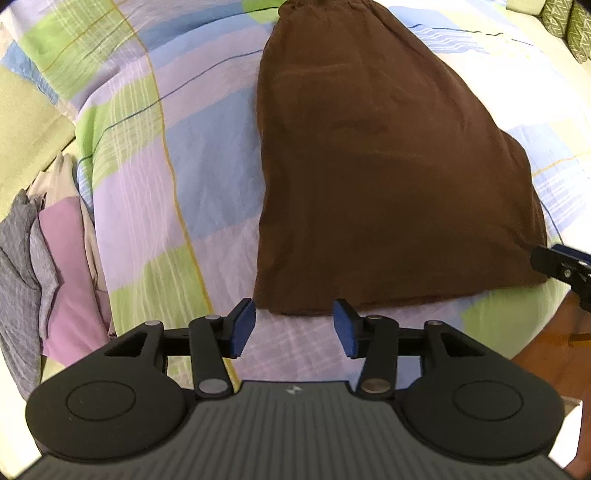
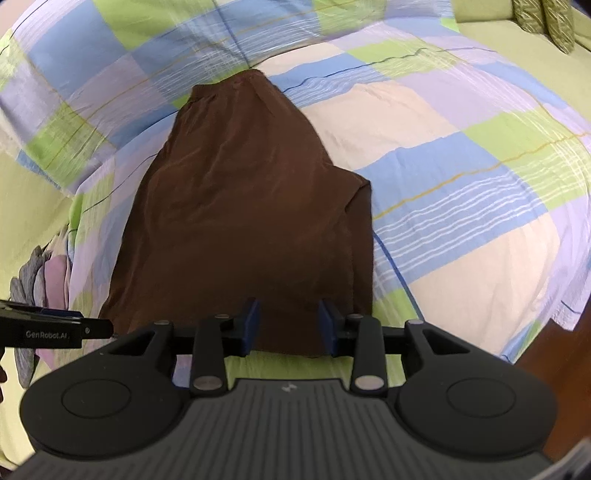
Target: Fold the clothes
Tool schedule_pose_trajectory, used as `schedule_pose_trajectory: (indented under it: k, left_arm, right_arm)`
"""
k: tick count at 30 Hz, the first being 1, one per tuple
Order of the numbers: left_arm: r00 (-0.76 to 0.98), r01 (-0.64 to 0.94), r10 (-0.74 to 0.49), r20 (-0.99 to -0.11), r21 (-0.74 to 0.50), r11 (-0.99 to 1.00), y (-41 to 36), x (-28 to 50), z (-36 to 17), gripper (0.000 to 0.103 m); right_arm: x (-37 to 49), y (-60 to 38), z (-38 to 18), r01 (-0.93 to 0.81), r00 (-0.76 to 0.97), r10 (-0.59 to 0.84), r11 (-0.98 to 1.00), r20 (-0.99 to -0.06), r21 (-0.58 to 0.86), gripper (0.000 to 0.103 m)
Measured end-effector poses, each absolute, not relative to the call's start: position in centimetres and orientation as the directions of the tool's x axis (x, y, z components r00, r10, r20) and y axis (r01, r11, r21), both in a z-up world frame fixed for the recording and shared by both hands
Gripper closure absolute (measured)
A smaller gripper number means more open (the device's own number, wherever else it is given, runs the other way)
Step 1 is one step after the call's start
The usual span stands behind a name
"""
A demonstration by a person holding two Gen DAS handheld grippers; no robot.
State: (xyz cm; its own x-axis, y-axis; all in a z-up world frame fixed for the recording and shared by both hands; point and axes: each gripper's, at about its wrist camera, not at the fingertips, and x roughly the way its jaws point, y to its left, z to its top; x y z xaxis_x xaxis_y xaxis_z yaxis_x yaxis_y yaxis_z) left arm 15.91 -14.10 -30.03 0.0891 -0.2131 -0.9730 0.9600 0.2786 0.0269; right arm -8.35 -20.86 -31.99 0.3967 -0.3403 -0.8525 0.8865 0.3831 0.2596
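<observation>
Both wrist cameras look steeply down over their own fingers, close above the bed. Both views share the brown garment.

checked quilt, green cushions, wooden floor

The skirt in the middle is plain dark brown. The bed cover has blue, green and purple squares with thin yellow lines. At the left lie grey and pink clothes.
</observation>
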Motion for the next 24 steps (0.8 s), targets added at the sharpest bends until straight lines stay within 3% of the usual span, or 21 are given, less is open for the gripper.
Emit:
schedule_pose_trajectory:
  k: [4, 9, 13, 19, 20, 21, 24]
  left_arm:
    - [0.078, 0.983, -0.258, -0.963, 0.031, 0.183, -11.2, 15.9, -30.3, 0.049]
    - [0.137, 0.987, -0.3, -0.944, 0.155, -0.038, -9.4, 15.0, -31.2, 0.049]
    - [0.112, 0.978, -0.342, -0.933, 0.165, -0.131, -9.3, 15.0, -31.5, 0.049]
    - [0.107, 0.954, -0.387, -0.916, 0.204, -0.22, -9.2, 15.0, -32.4, 0.048]
    - [0.107, 0.95, -0.393, -0.913, 0.211, -0.232, -9.1, 15.0, -32.4, 0.048]
    - [0.108, 0.945, -0.4, -0.91, 0.218, -0.243, -9.1, 14.9, -32.5, 0.047]
    - [0.13, 0.915, -0.441, -0.888, 0.278, -0.292, -8.9, 14.5, -32.5, 0.046]
  right_arm:
    - [-5.9, -18.8, -31.5, 0.751, 0.484, -0.312, 0.628, -0.818, 0.205, 0.071]
    - [-1.0, -15.3, -32.5, 0.372, 0.597, -0.2, 0.927, -0.777, 0.047, 0.069]
    - [2.4, -13.0, -33.9, 0.108, 0.635, -0.192, 0.981, -0.748, -0.161, 0.069]
    - [4.6, -10.6, -37.5, -0.16, 0.618, -0.239, 0.894, -0.749, -0.418, 0.07]
    - [4.7, -10.5, -37.9, -0.172, 0.625, -0.239, 0.886, -0.743, -0.43, 0.077]
    - [4.8, -10.5, -38.1, -0.173, 0.631, -0.24, 0.883, -0.738, -0.436, 0.091]
    - [4.7, -10.8, -37.4, -0.099, 0.65, -0.259, 0.904, -0.715, -0.417, 0.101]
